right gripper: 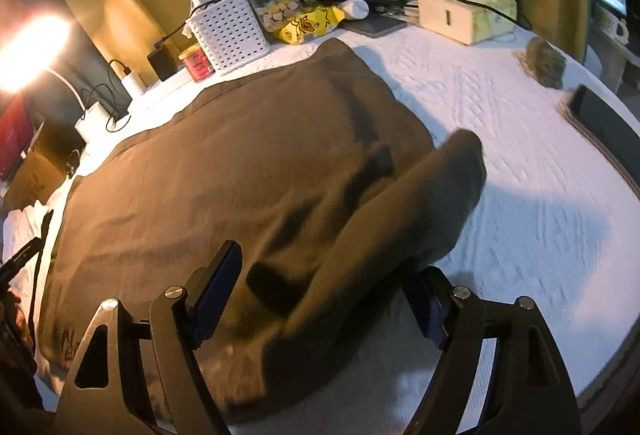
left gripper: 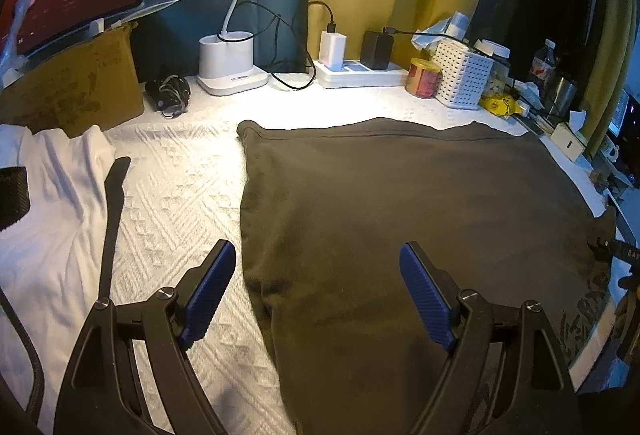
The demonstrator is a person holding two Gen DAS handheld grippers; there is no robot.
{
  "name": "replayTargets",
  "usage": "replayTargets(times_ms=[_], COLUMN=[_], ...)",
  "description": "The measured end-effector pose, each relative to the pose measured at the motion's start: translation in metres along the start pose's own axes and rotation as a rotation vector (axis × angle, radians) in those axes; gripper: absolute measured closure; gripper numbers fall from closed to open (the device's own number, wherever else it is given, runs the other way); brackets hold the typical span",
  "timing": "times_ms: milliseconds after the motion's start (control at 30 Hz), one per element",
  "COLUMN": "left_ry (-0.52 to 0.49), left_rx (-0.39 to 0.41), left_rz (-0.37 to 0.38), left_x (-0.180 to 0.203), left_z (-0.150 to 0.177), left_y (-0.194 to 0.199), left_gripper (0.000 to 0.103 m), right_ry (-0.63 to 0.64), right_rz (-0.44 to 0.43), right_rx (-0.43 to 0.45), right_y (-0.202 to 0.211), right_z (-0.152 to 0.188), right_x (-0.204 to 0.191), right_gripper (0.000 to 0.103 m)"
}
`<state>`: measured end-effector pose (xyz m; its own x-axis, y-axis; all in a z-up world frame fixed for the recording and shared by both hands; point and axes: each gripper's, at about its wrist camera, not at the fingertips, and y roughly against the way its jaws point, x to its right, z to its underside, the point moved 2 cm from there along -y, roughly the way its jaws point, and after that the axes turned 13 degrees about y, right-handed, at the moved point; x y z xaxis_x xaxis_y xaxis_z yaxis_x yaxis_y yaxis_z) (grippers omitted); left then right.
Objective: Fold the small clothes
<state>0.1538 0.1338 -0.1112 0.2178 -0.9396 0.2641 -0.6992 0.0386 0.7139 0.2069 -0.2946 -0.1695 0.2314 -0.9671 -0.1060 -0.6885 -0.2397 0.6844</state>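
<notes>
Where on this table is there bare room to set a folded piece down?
Two bare patches of white cover: a strip between the white garment and the brown garment, and a wide area right of the brown garment up to the tissue box. The back edge, around the white basket, is crowded.

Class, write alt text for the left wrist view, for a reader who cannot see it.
An open claw hovers over the left edge of a dark brown garment spread flat on a white textured cover. A white garment lies to the left; a lit desk lamp and power strip stand behind.
</notes>
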Motion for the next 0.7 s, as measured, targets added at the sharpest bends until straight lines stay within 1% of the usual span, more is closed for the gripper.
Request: replayTargets(times_ms=[267, 467, 533, 567, 600, 633, 667, 700], left_ry=[0.002, 0.015, 0.017, 0.017, 0.016, 0.016, 0.015, 0.015], left_rx=[-0.018, -0.025, -0.029, -0.03, -0.031, -0.032, -0.033, -0.034], left_rz=[-0.019, -0.043, -0.047, -0.048, -0.049, -0.049, -0.05, -0.051], left_x=[-0.002, -0.006, -0.006, -0.005, -0.005, -0.005, -0.005, -0.005], left_z=[-0.012, -0.02, -0.023, -0.025, -0.025, -0.026, -0.027, -0.028], left_y=[-0.012, -0.022, -0.025, -0.027, -0.028, -0.029, -0.03, -0.031], left_gripper=[0.02, 0.02, 0.02, 0.02, 0.02, 0.02, 0.02, 0.02], right_ry=[0.022, 0.065, 0.08, 0.086, 0.091, 0.094, 0.097, 0.1], right_rz=[0.005, -0.019, -0.025, -0.024, -0.015, -0.008, 0.003, 0.02], right_rx=[0.001, 0.002, 0.005, 0.004, 0.003, 0.001, 0.0, 0.001], right_y=[-0.025, -0.042, -0.047, -0.049, -0.052, -0.054, -0.056, -0.058], right_z=[-0.029, -0.047, -0.052, -0.055, -0.058, -0.061, -0.063, -0.065], right_x=[0.006, 0.006, 0.007, 0.007, 0.008, 0.009, 0.011, 0.014], right_gripper=[0.023, 0.023, 0.024, 0.028, 0.036, 0.047, 0.054, 0.069])
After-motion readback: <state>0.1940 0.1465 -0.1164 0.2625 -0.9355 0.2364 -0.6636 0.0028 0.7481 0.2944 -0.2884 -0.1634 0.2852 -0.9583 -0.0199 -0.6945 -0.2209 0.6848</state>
